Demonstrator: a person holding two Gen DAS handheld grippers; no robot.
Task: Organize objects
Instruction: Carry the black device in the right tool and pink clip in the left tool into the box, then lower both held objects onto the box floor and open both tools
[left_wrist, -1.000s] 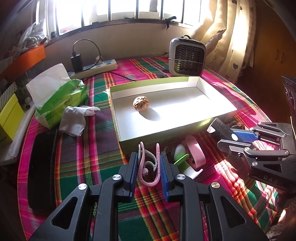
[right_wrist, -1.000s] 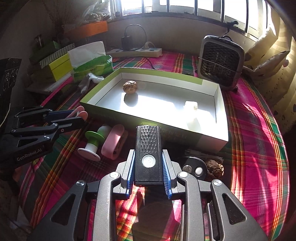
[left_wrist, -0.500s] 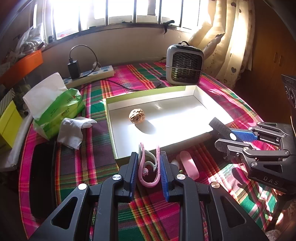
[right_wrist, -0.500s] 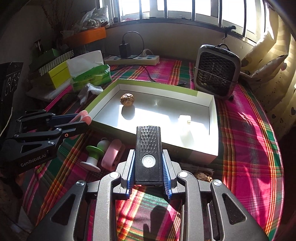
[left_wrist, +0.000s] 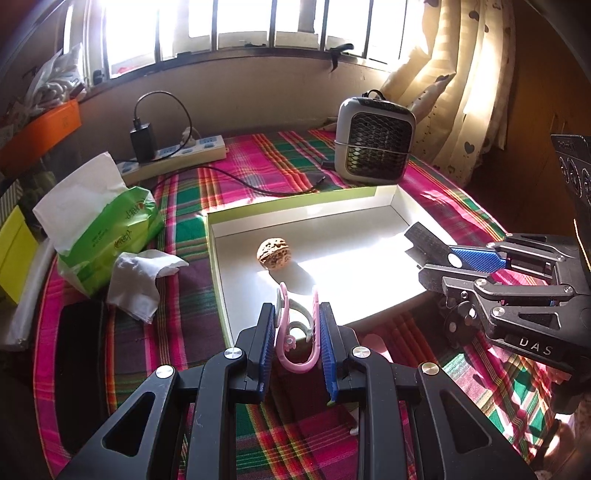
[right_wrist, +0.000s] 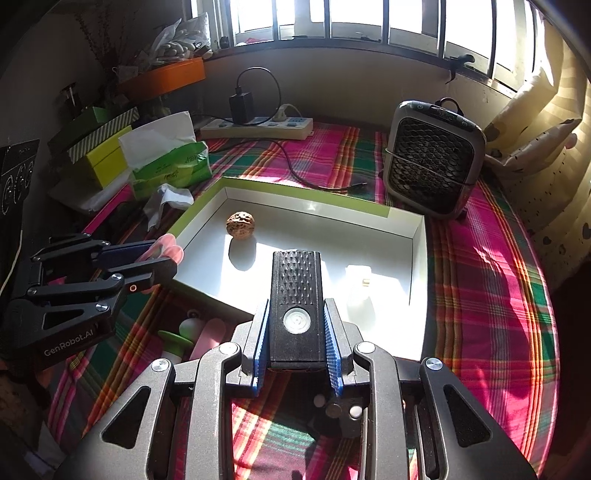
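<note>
two grippers up: left gripper (left_wrist: 297, 334) clamps one pink clip (left_wrist: 297, 354), right gripper (right_wrist: 297, 328) clamps one black flashlight (right_wrist: 295, 295), both over the near edge of the one white box (right_wrist: 417, 254). in the box: one walnut (left_wrist: 274, 254), plus a small pale item (right_wrist: 366, 281), too washed out by glare to name. on the plaid cloth (right_wrist: 491, 280) below: one green-and-white knob (right_wrist: 177, 338) and one pink piece (right_wrist: 210, 334), partly hidden behind the right gripper. around: one heater (right_wrist: 432, 166), one power strip (left_wrist: 173, 158), one tissue pack (left_wrist: 107, 229).

pink-green plaid tablecloth (left_wrist: 236, 184), white box (left_wrist: 362, 206) with lime rim, brown walnut (left_wrist: 274, 254), green tissue pack (left_wrist: 110, 236), pink clip (left_wrist: 297, 332)
</note>
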